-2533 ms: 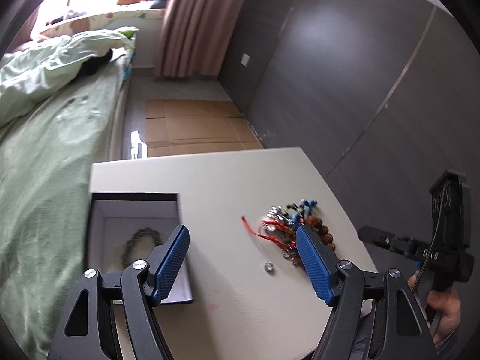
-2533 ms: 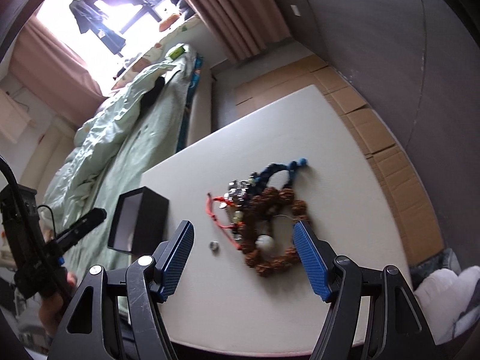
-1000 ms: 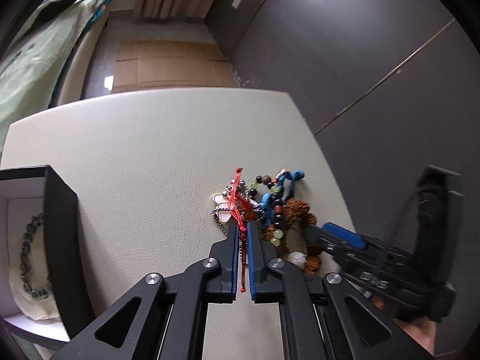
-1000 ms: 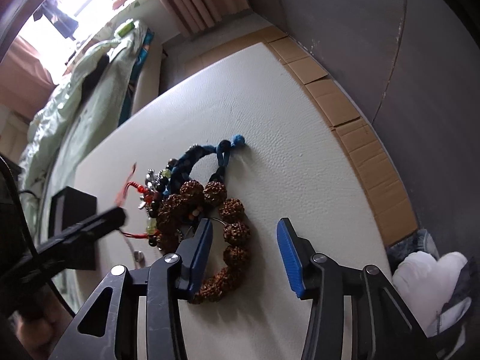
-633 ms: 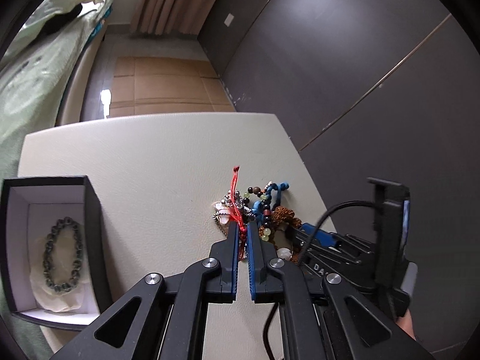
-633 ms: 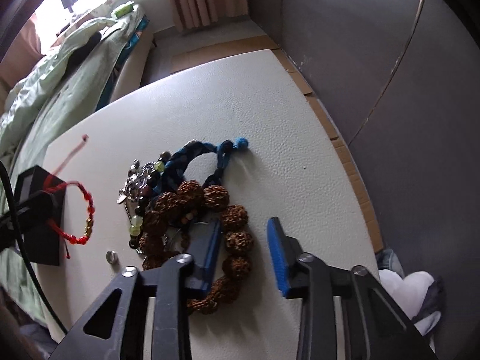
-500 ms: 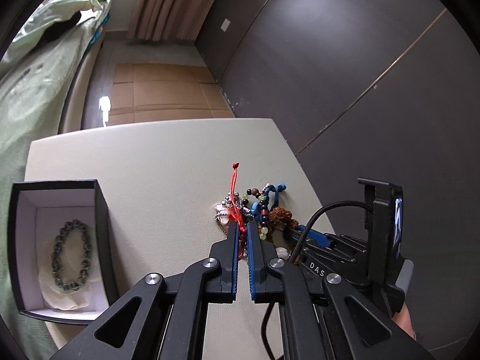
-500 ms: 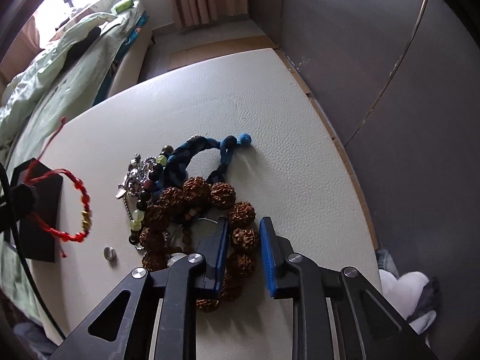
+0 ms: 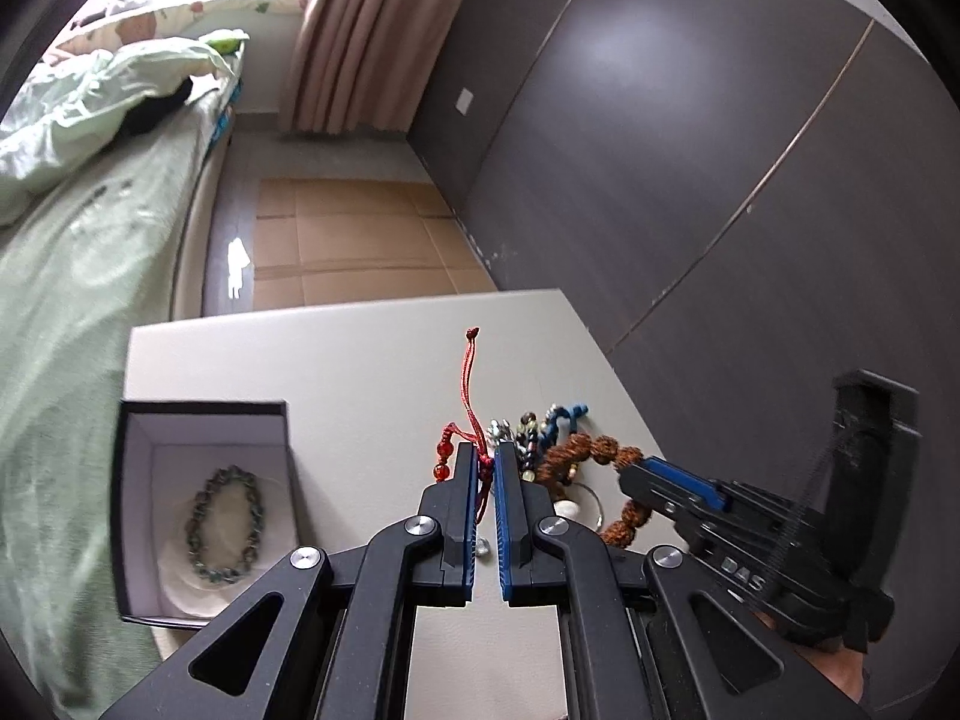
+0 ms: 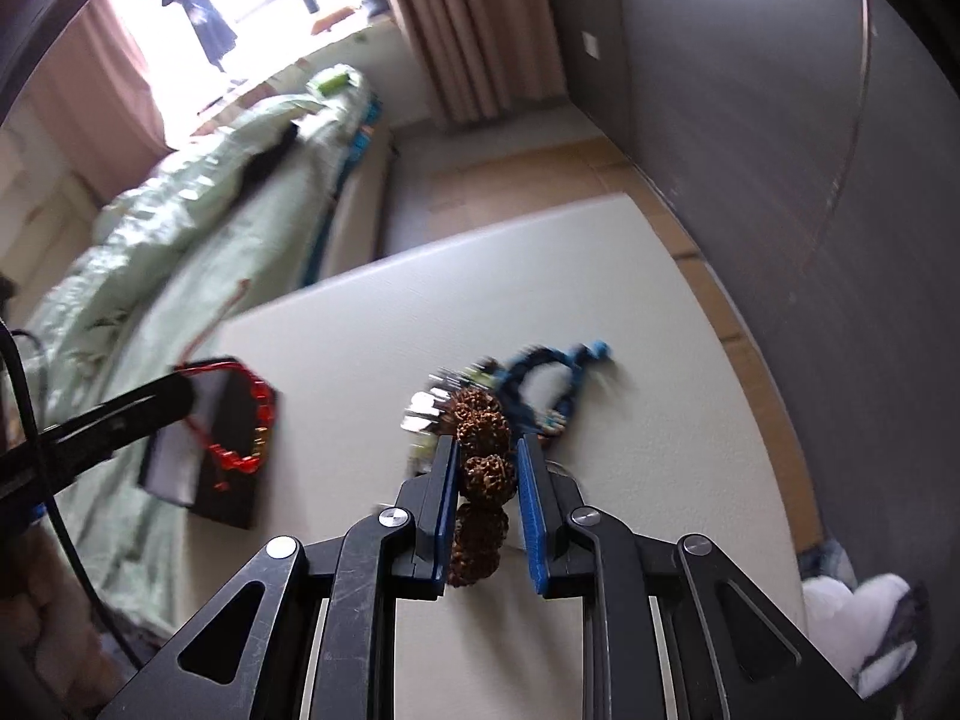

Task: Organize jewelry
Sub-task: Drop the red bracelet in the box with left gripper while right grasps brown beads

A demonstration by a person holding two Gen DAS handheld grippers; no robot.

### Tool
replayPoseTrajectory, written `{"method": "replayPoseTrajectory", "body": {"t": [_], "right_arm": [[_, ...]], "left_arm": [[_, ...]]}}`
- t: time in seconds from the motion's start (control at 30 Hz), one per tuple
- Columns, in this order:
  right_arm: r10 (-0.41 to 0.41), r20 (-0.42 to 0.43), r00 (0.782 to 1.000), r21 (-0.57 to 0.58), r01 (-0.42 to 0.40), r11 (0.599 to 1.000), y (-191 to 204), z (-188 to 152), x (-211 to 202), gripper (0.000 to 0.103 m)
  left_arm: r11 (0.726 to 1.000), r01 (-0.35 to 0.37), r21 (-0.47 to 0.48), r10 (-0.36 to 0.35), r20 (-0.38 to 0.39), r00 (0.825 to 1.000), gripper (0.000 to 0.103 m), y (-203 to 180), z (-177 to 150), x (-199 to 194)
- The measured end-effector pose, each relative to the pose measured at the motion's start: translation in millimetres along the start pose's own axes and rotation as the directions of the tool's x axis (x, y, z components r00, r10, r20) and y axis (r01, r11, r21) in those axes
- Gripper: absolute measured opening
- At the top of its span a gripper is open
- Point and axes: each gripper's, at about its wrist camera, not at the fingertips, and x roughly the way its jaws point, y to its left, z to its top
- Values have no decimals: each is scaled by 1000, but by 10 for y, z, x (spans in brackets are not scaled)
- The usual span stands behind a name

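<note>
My left gripper [image 9: 486, 455] is shut on a red cord bracelet [image 9: 471, 384] and holds it above the white table [image 9: 360, 360]; the bracelet also hangs in the right wrist view [image 10: 255, 408]. My right gripper [image 10: 485, 450] is shut on a brown seed-bead bracelet [image 10: 486, 468], which also shows in the left wrist view [image 9: 600, 453]. A blue braided bracelet [image 10: 555, 369] and small bead and metal pieces [image 10: 429, 408] lie in the pile on the table. An open black box [image 9: 201, 504] at the left holds a dark bead bracelet [image 9: 225, 525].
A bed with green bedding [image 9: 72, 240] runs along the table's left side. A dark grey wall [image 9: 690, 150] stands to the right. Cardboard sheets [image 9: 354, 240] cover the floor beyond the table. A small silver piece [image 9: 482, 547] lies under my left gripper.
My right gripper has closed on the brown seed-bead bracelet and lifted it. My left gripper has risen and drawn back with the red bracelet, bringing the open box further into view.
</note>
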Motion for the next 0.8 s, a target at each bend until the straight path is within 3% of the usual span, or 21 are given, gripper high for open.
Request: {"method": "replayPoseTrajectory", "body": {"t": [0.4, 0.8], "right_arm": [[122, 154, 980, -42, -117, 992, 179, 71, -345, 20], [217, 180, 959, -50, -211, 976, 445, 93, -270, 20]], "left_arm": [[999, -22, -28, 24, 68, 997, 5, 219, 75, -323], [990, -89, -106, 96, 65, 993, 5, 691, 30, -499]]}}
